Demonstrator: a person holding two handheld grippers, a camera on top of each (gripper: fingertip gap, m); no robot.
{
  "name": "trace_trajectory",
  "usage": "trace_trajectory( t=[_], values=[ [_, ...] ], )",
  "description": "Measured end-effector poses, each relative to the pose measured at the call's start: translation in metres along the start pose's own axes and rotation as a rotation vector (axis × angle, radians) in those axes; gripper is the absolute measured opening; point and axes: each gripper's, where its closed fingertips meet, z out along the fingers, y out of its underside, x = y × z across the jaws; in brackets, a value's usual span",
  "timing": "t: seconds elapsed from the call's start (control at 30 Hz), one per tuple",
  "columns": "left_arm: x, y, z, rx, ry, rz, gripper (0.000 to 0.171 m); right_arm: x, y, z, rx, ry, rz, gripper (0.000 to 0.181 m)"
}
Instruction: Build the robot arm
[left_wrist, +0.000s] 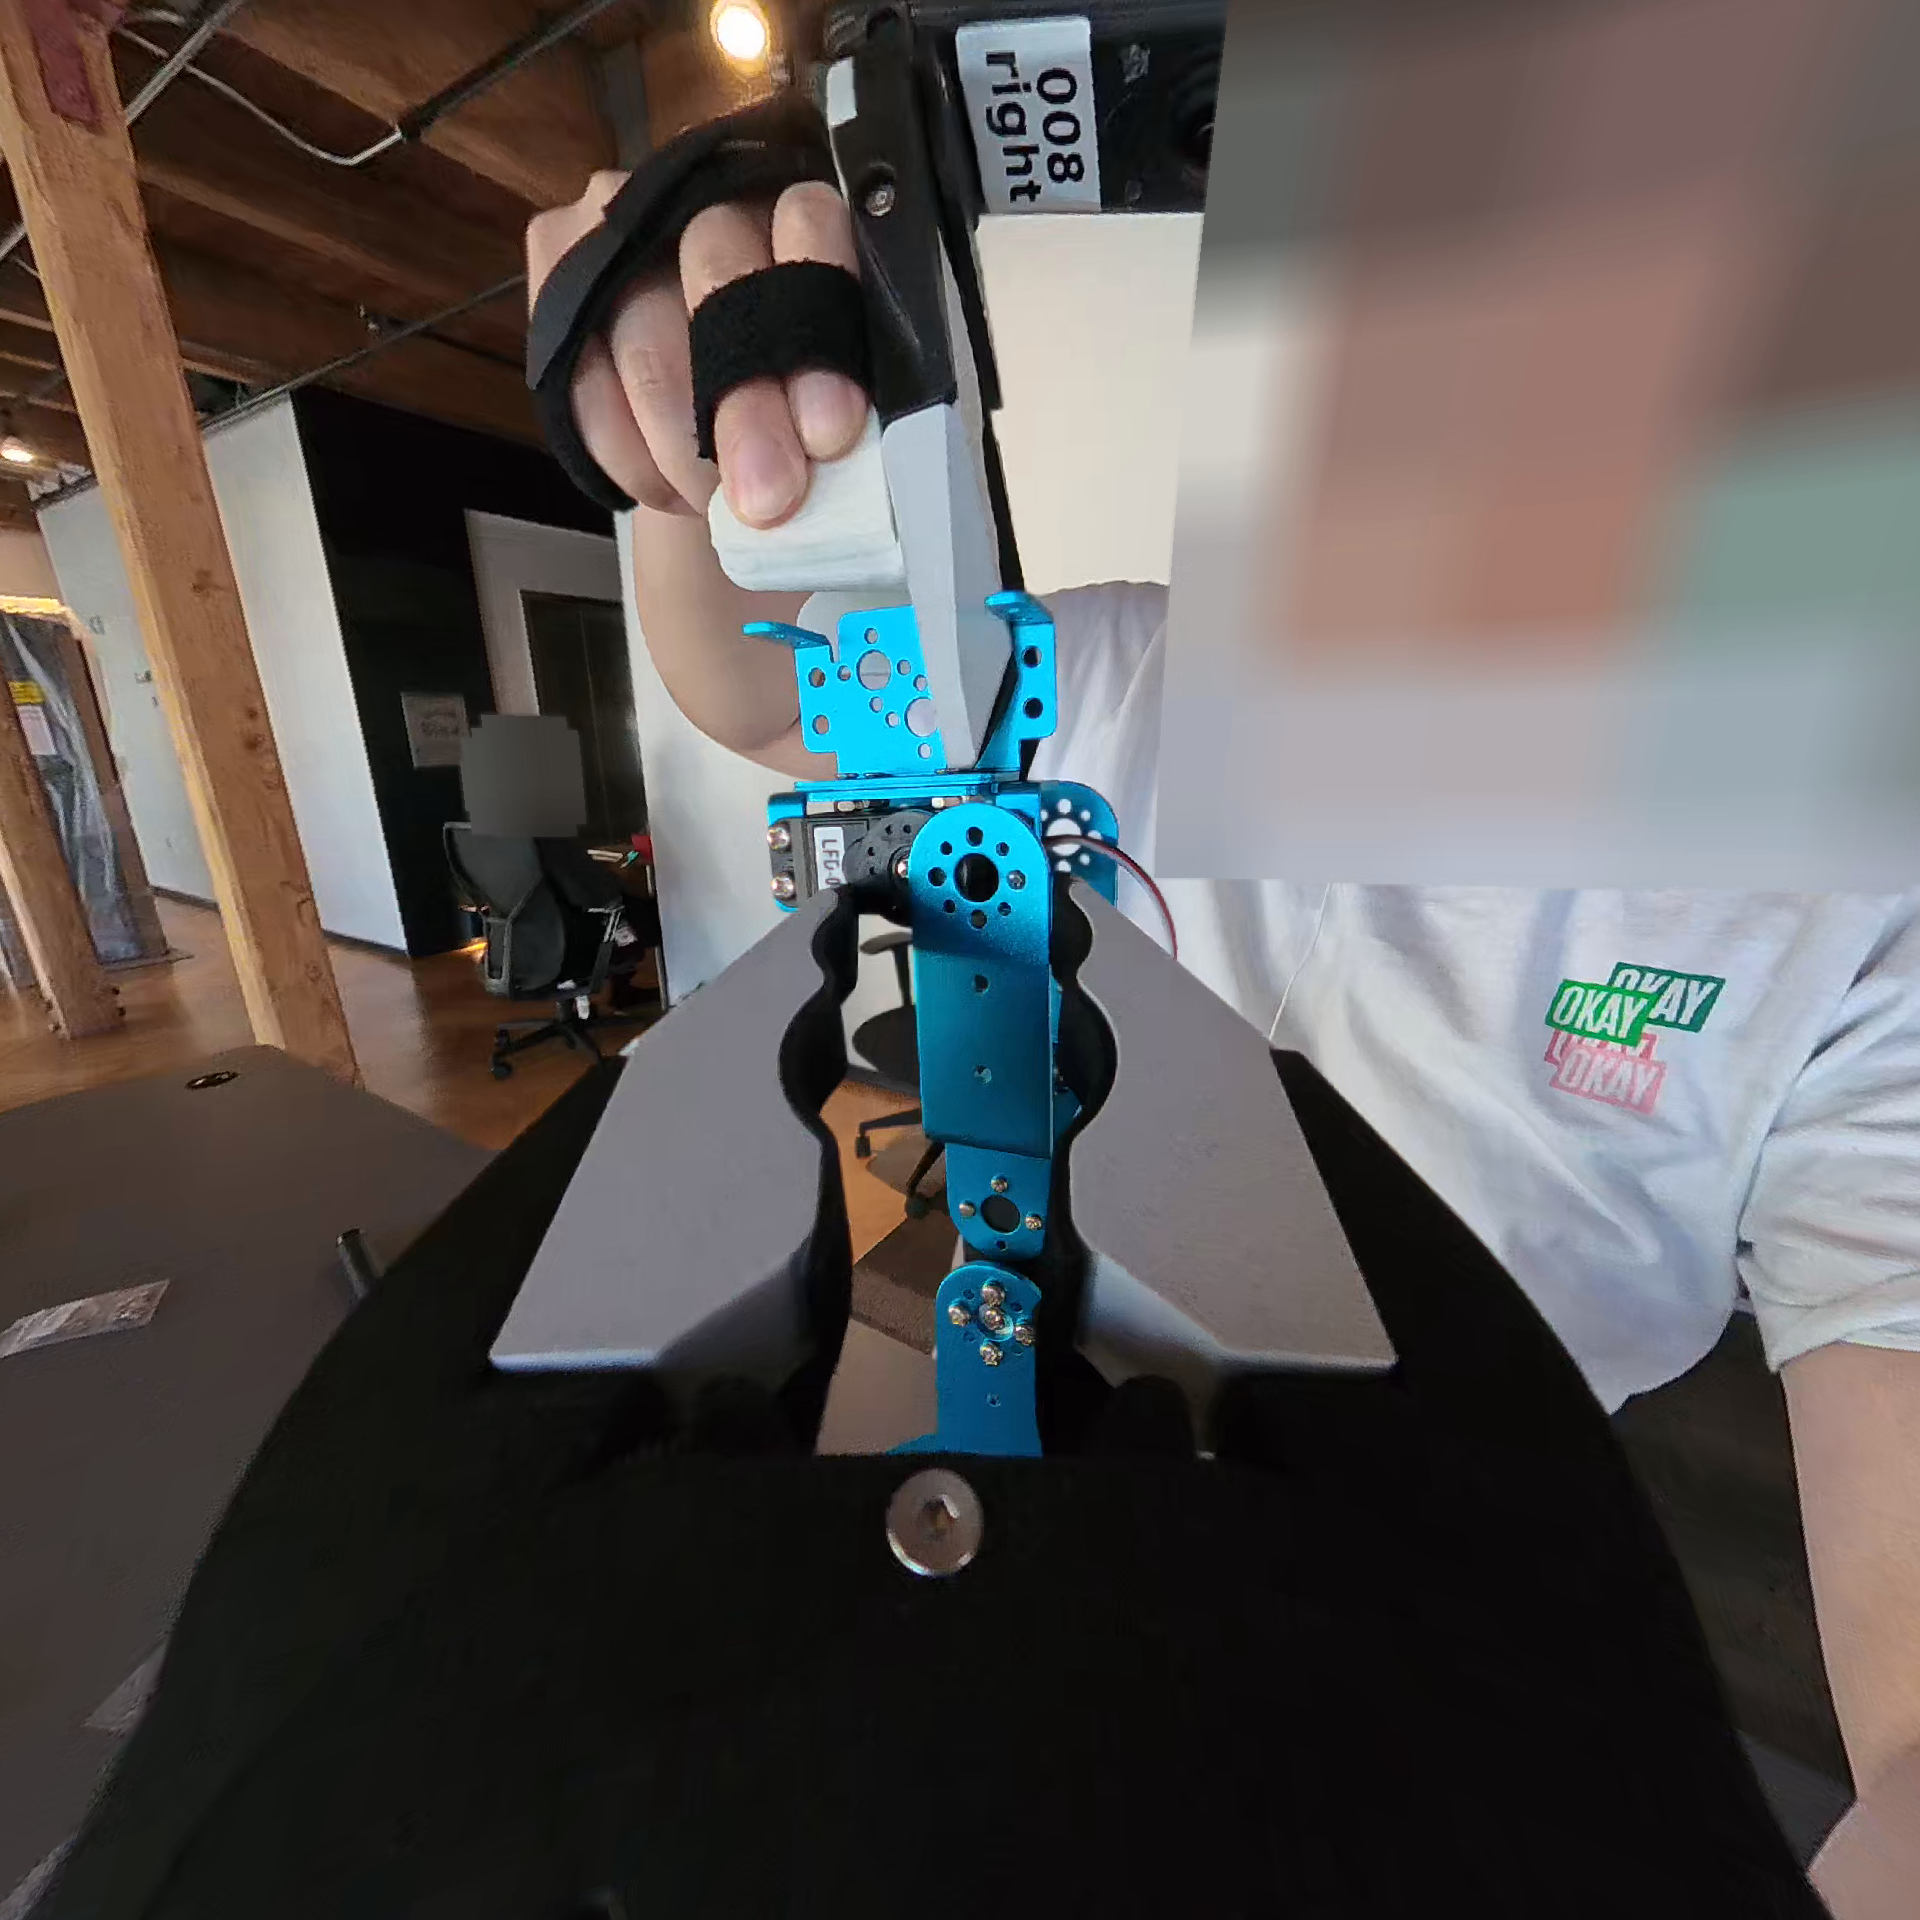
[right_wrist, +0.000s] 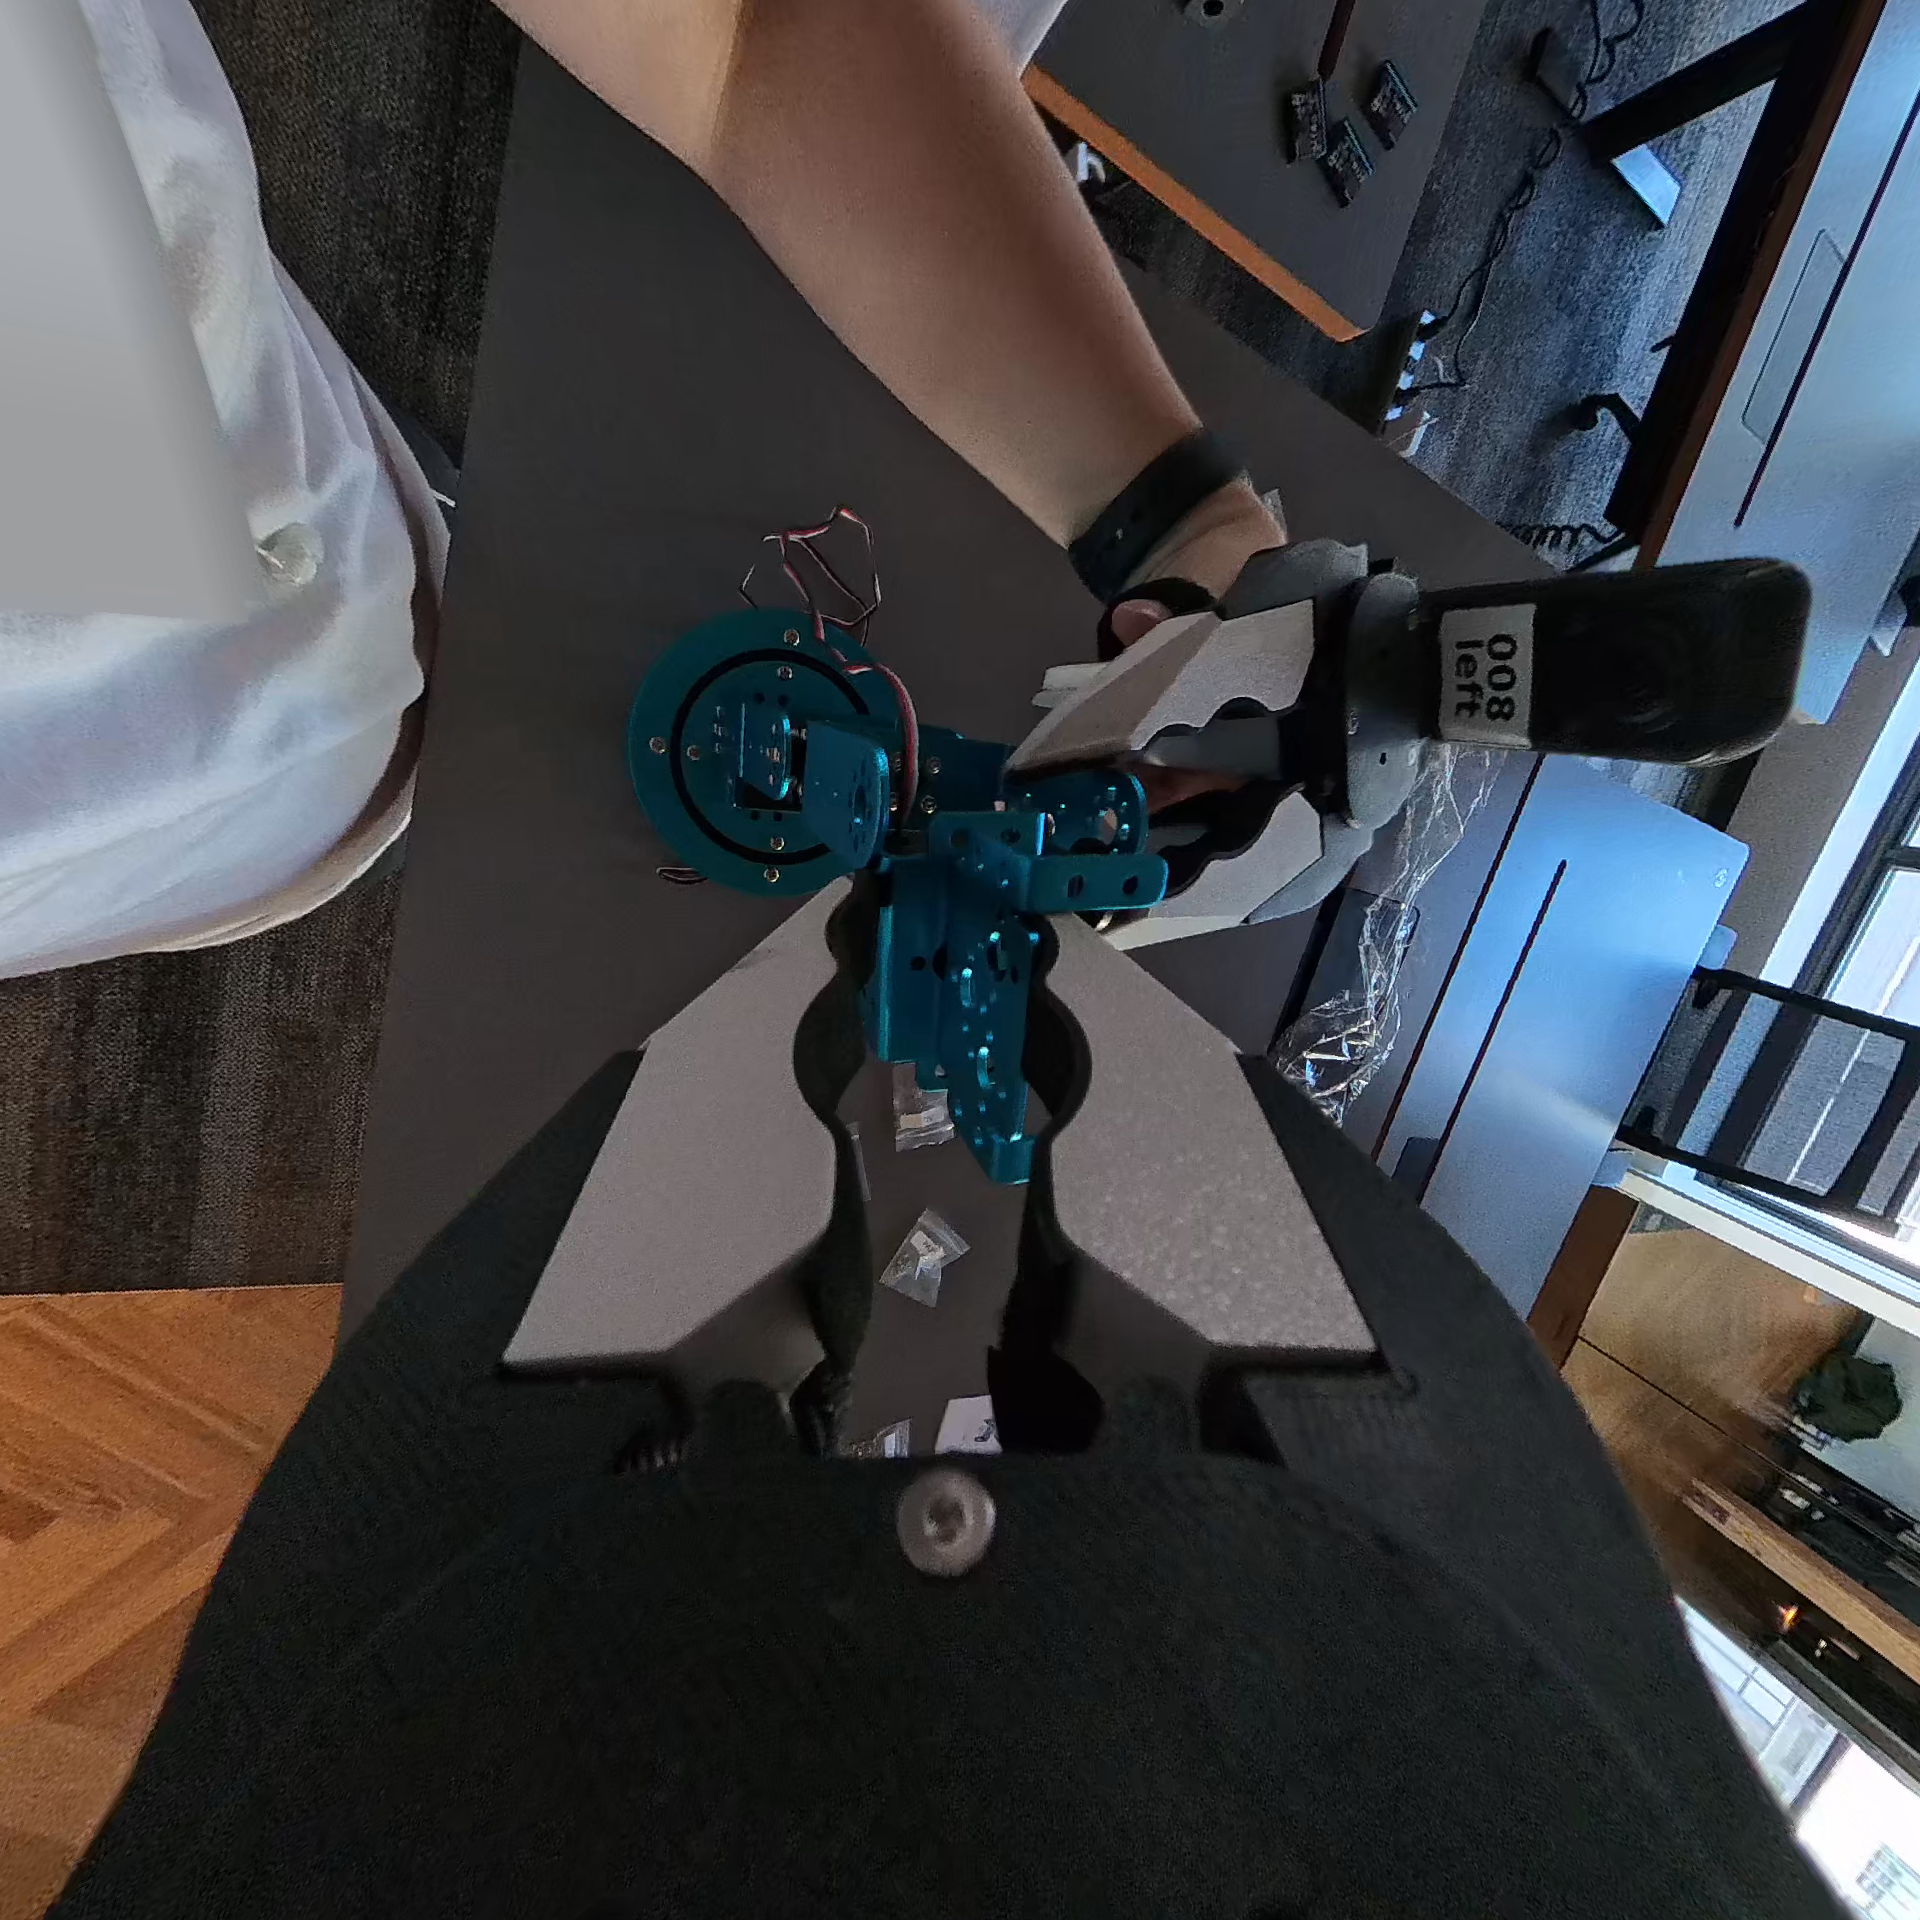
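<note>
A blue metal robot arm (left_wrist: 982, 997) with a black servo (left_wrist: 831, 852) stands on its round blue base (right_wrist: 769, 748) on the dark table (right_wrist: 623, 416). My left gripper (left_wrist: 961, 904) is shut on the arm's long blue link just below the servo joint. It also shows in the right wrist view (right_wrist: 1070, 842), reaching in from the right. My right gripper (right_wrist: 945, 925) is shut on the blue perforated bracket (right_wrist: 956, 1018) at the arm's top end. In the left wrist view it comes down from above (left_wrist: 961, 727) onto that bracket (left_wrist: 868, 691).
Red and white servo wires (right_wrist: 821, 561) trail from the base. Small clear bags of hardware (right_wrist: 923, 1262) lie on the table below my right gripper. Crumpled clear plastic (right_wrist: 1351, 997) sits at the table's right edge. A person in a white shirt (left_wrist: 1507, 1091) stands close behind. A wooden post (left_wrist: 156, 520) rises at the left. The grippers are tip to tip, or close to it.
</note>
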Motion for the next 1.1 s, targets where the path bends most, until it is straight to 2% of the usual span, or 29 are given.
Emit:
trace_trajectory(
  t=[0.27,0.47,0.53,0.6,0.7,0.83,0.97,1.1],
  values=[
    [-0.001,-0.001,0.0,0.118,0.048,-0.023,0.032,0.0,-0.002,0.0,0.019,-0.012,-0.024,0.026],
    [-0.001,-0.002,0.001,0.147,0.054,-0.054,0.034,-0.002,-0.001,-0.001,0.018,-0.009,-0.034,0.026],
    [-0.001,-0.009,-0.003,0.205,0.07,-0.072,0.042,-0.002,0.0,-0.001,0.018,-0.004,-0.039,0.026],
    [0.001,-0.018,-0.009,0.268,0.114,-0.091,0.033,-0.001,0.0,0.0,0.017,0.001,-0.044,0.026],
    [0.0,-0.015,-0.008,0.236,0.103,-0.06,0.031,-0.002,0.0,-0.001,0.01,-0.003,-0.044,0.026],
    [-0.007,-0.007,-0.008,0.164,0.046,-0.042,0.048,-0.002,0.0,-0.001,0.009,-0.001,-0.047,0.026],
    [-0.001,-0.011,-0.007,0.155,0.085,-0.027,0.038,-0.002,0.0,-0.001,0.008,-0.001,-0.05,0.026],
    [0.0,-0.01,-0.003,0.112,0.111,-0.034,0.035,-0.003,0.001,-0.001,-0.003,-0.005,-0.056,0.026]
  ],
)
